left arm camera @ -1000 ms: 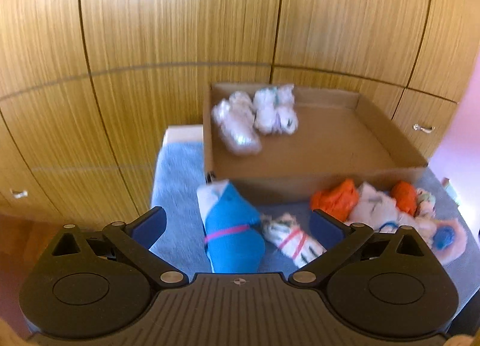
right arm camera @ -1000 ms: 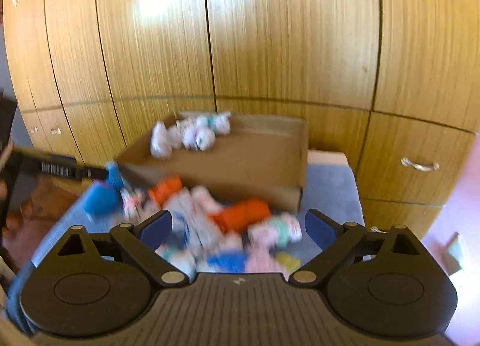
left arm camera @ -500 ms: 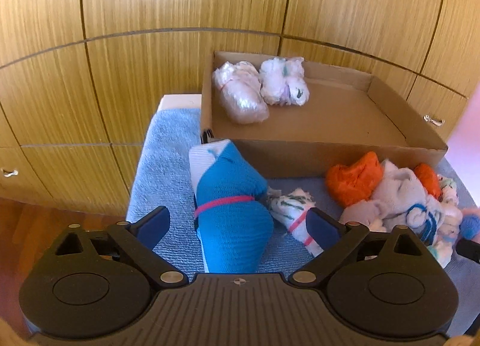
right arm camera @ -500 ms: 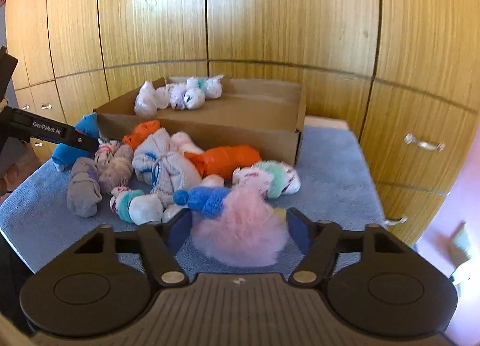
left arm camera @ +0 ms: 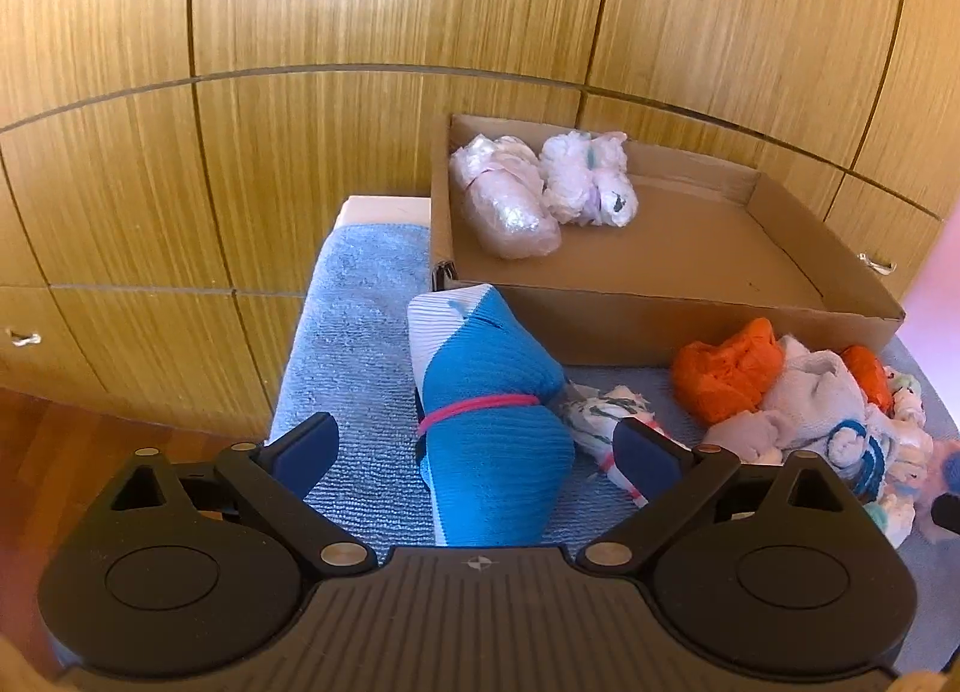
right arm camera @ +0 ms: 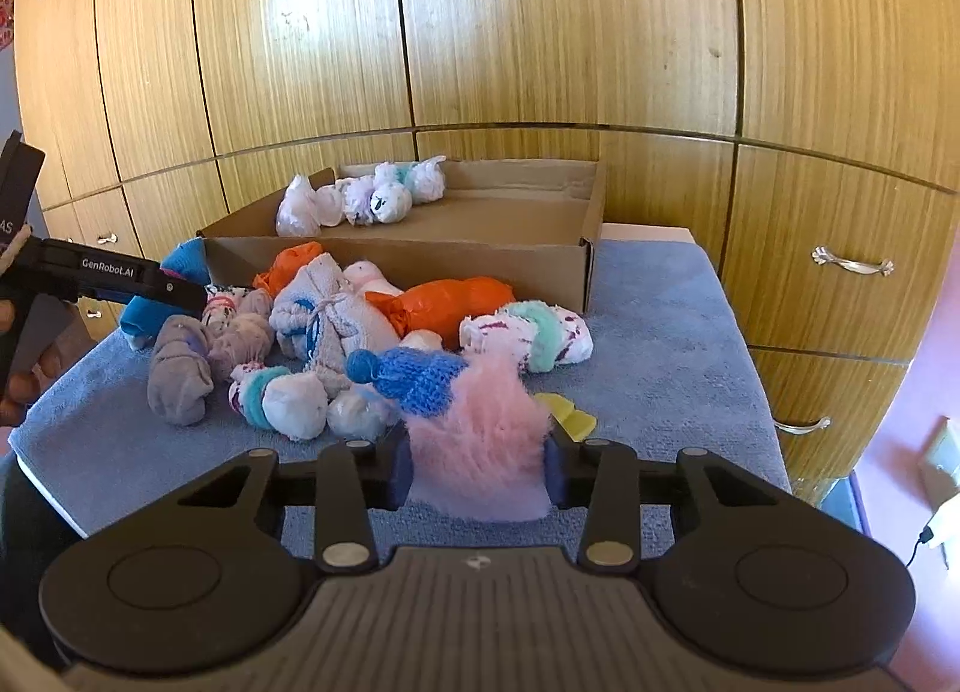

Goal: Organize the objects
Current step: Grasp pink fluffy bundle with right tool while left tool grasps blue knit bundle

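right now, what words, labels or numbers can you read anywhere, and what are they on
"GenRobot.AI": white print on the side of the left gripper, seen from the right wrist view.
"AS": white letters on a dark panel at the far left edge, cut off by the frame, so likely the end of a longer word.
A small round emblem sits on each gripper's body, not text.
No print can be made out on the cardboard box or the rolled socks.

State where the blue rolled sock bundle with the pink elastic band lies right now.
In the left wrist view, the blue rolled sock bundle lies on the blue towel between the open left gripper fingers, just before the cardboard box.
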Demonstrator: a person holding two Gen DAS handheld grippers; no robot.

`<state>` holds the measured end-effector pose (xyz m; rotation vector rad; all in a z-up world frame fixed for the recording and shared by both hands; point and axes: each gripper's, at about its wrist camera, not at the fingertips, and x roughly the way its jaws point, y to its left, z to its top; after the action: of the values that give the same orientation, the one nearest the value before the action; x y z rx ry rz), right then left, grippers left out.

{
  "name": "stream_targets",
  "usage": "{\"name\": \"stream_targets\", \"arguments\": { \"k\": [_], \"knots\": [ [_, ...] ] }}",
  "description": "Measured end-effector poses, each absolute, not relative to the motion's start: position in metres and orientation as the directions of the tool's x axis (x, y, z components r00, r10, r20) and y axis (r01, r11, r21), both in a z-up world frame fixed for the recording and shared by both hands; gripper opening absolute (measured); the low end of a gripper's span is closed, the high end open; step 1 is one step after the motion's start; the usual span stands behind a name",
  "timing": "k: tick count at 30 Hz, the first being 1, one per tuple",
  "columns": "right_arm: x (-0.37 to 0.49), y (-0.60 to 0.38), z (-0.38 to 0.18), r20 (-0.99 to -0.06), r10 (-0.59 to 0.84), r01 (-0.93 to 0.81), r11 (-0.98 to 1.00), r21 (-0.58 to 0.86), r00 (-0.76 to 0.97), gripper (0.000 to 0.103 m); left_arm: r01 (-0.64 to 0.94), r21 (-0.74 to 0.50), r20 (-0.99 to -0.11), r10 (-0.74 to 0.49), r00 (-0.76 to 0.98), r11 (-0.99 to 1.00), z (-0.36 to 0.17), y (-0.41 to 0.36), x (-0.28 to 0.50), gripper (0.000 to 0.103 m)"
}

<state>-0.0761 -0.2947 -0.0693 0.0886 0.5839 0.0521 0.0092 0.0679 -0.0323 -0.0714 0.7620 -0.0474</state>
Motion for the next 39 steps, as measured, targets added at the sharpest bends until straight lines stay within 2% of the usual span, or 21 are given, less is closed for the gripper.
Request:
{"name": "stream_targets", "arguments": {
  "k": [8,13,17,24,26,27,28,39],
  "knots": [
    [-0.073,-0.291,-0.071,-0.554,0.059,-0.019,0.997,0.078,0.831,0.038,0.026,-0.049,-0.688,-0.053,0.724,0.998,-0.036,0.064,0.014,0.099],
    [-0.07,-0.291,-0.075,-0.572,0.05,-0.014,0.998,0.067,0.818,0.043,0.048,-0.008,-0.665,-0.041,0.746,0.999,-0.035,0.058,0.017,0.097],
    [-0.067,-0.29,-0.074,-0.571,0.043,-0.017,0.999,0.051,0.82,0.045,0.047,-0.066,-0.664,-0.079,0.743,0.997,-0.037,0.069,0.019,0.097],
    [-0.064,-0.291,-0.075,-0.546,0.033,0.001,0.998,0.063,0.837,0.045,0.036,-0.077,-0.652,-0.077,0.754,0.996,-0.042,0.074,0.014,0.085],
    [-0.063,-0.291,-0.076,-0.54,0.029,0.006,0.998,0.062,0.841,0.042,0.043,-0.081,-0.643,-0.085,0.761,0.996,-0.042,0.073,0.013,0.076],
    [-0.064,-0.291,-0.077,-0.532,0.027,0.009,0.998,0.064,0.846,0.04,0.052,-0.086,-0.638,-0.095,0.764,0.995,-0.04,0.072,0.012,0.066],
    [-0.065,-0.292,-0.076,-0.523,0.025,0.013,0.997,0.07,0.852,0.039,0.059,-0.09,-0.633,-0.103,0.767,0.994,-0.039,0.07,0.011,0.062],
    [-0.093,-0.28,-0.072,-0.48,0.047,-0.032,0.999,0.039,0.876,0.038,0.073,-0.055,-0.599,-0.091,0.796,0.996,-0.029,0.06,-0.008,0.059]
  ]
}}
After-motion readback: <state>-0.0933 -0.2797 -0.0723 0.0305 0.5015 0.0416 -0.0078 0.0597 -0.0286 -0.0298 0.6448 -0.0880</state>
